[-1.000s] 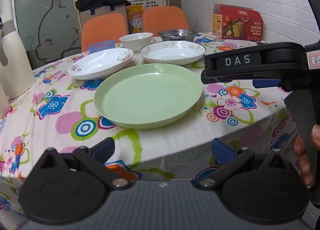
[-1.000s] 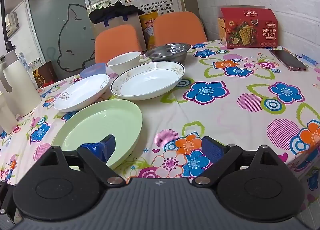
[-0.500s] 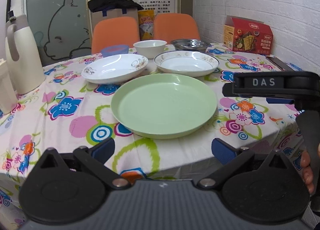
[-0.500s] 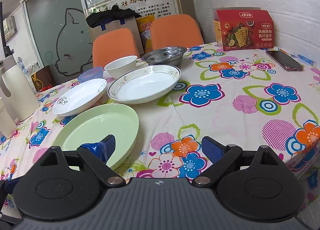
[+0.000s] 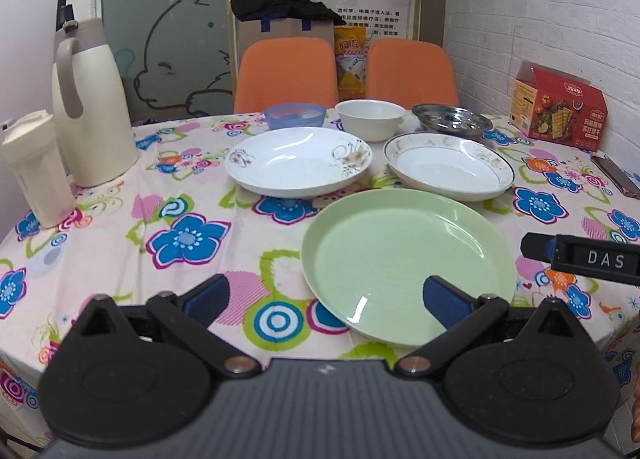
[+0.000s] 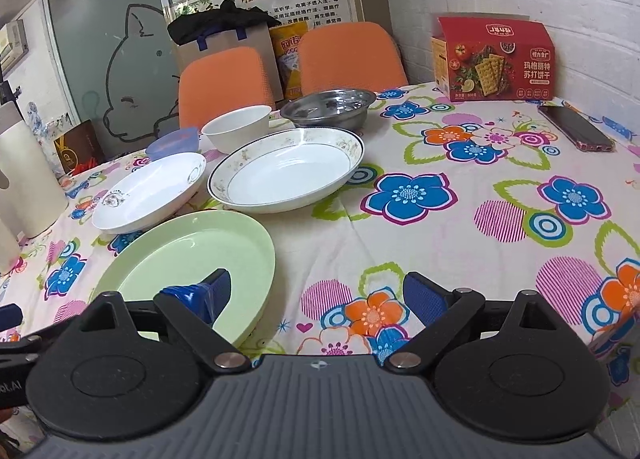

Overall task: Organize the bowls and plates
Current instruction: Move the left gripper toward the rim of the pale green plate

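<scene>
A pale green plate [image 5: 408, 259] [image 6: 192, 259] lies near the table's front edge. Behind it sit two white plates: one with flower prints [image 5: 298, 165] [image 6: 150, 191], and a dark-rimmed one [image 5: 450, 165] [image 6: 286, 171]. Farther back stand a blue bowl [image 5: 295, 116] [image 6: 174, 141], a white bowl [image 5: 370, 119] [image 6: 237, 128] and a steel bowl [image 5: 452, 121] [image 6: 328, 107]. My left gripper [image 5: 326, 297] is open, its right pad over the green plate's near part. My right gripper [image 6: 318, 293] is open, its left pad above the green plate's near right part. Neither holds anything.
The floral tablecloth [image 5: 188, 239] covers the table. Two cream jugs [image 5: 90, 107] stand at the left. A red cracker box [image 6: 494, 59] and a phone [image 6: 576, 127] lie at the right by the brick wall. Two orange chairs [image 5: 286, 73] stand behind.
The left gripper has swung left and moved in over the table edge, so the green plate now lies to its right. The right gripper has edged closer to the table.
</scene>
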`<state>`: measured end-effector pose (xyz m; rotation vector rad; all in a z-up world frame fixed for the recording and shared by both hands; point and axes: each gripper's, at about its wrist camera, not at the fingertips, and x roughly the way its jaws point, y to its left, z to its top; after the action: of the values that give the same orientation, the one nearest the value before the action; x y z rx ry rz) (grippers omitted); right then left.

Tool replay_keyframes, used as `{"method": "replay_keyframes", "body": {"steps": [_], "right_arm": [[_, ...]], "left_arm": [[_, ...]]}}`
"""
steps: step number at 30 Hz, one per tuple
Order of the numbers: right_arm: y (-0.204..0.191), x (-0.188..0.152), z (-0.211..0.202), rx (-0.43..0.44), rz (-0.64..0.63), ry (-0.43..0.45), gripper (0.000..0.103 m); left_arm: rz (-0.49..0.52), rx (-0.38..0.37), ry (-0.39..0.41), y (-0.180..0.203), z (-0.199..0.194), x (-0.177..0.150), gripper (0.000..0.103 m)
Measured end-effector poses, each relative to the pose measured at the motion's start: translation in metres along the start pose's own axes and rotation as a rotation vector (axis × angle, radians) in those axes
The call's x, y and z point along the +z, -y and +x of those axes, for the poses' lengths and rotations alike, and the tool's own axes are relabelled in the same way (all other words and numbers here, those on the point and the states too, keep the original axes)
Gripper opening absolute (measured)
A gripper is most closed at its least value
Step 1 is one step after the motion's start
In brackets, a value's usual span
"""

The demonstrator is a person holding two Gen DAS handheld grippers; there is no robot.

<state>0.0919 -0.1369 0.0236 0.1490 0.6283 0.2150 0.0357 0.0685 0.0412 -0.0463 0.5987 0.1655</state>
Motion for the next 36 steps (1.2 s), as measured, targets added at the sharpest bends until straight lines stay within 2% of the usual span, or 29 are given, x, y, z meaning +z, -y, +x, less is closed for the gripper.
{"method": "replay_keyframes", "body": {"steps": [9,27,32,36], "right_arm": [[-0.008,0.014,0.010,-0.027,-0.024,-0.017,0.080],[-0.015,0.035,0.022,-0.069,-0.076,0.000,0.080],[-0.017,0.027,0.033,-0.058,-0.095,-0.046,0.080],[-0.022,0.010,0.046,-0.030,-0.139,-0.122,0.080]], "left_arm": [[-0.021,0.006,-0.030,-0.011,0.018,0.023,0.103],[0.028,0.015,-0.055,-0.005,0.045,0.045,0.103],[0.042,-0.004,-0.088,-0.006,0.054,0.042,0.103],[0.048,-0.013,-0.126,-0.012,0.065,0.038,0.103]]}}
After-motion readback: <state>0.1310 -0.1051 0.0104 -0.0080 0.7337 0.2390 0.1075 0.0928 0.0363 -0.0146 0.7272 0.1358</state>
